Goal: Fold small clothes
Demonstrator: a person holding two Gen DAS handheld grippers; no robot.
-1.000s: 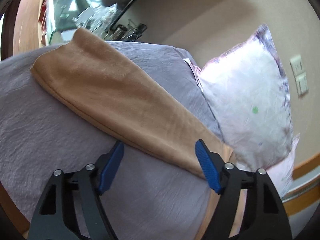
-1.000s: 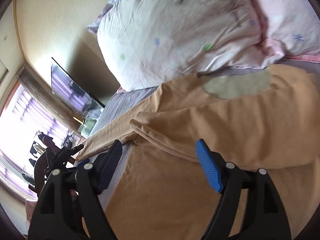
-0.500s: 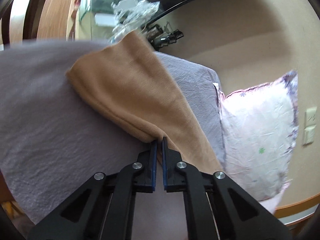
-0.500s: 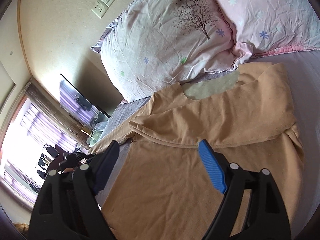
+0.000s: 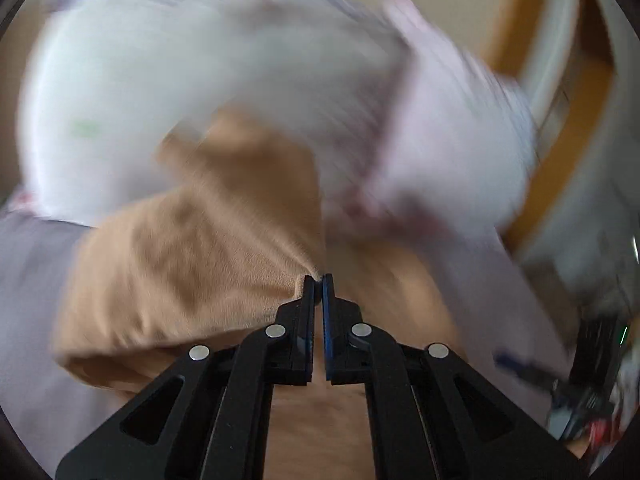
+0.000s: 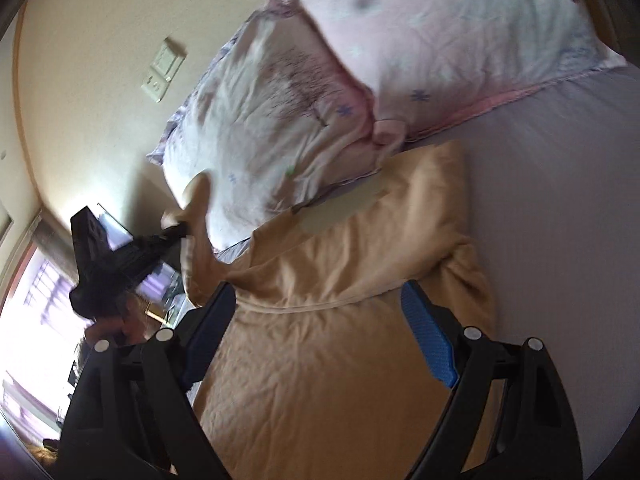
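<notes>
A tan long-sleeved shirt (image 6: 320, 360) lies on the grey bed sheet (image 6: 560, 220), one sleeve folded across its chest. My left gripper (image 5: 318, 280) is shut on the other sleeve (image 5: 192, 256) and holds it lifted over the shirt's body; the left wrist view is blurred by motion. It also shows in the right wrist view (image 6: 176, 232), raised at the left with the sleeve (image 6: 198, 240) hanging from it. My right gripper (image 6: 320, 332) is open and empty above the shirt's lower body.
Two pale pillows (image 6: 288, 120) (image 6: 440, 32) lie against the wall at the head of the bed, just beyond the shirt's collar. A wall switch plate (image 6: 164, 68) is above them. A window (image 6: 32, 320) and a screen are at the far left.
My left gripper shut on the sleeve's edge and swung it up and across towards the shirt's body. My right gripper pulled back a little and stayed open.
</notes>
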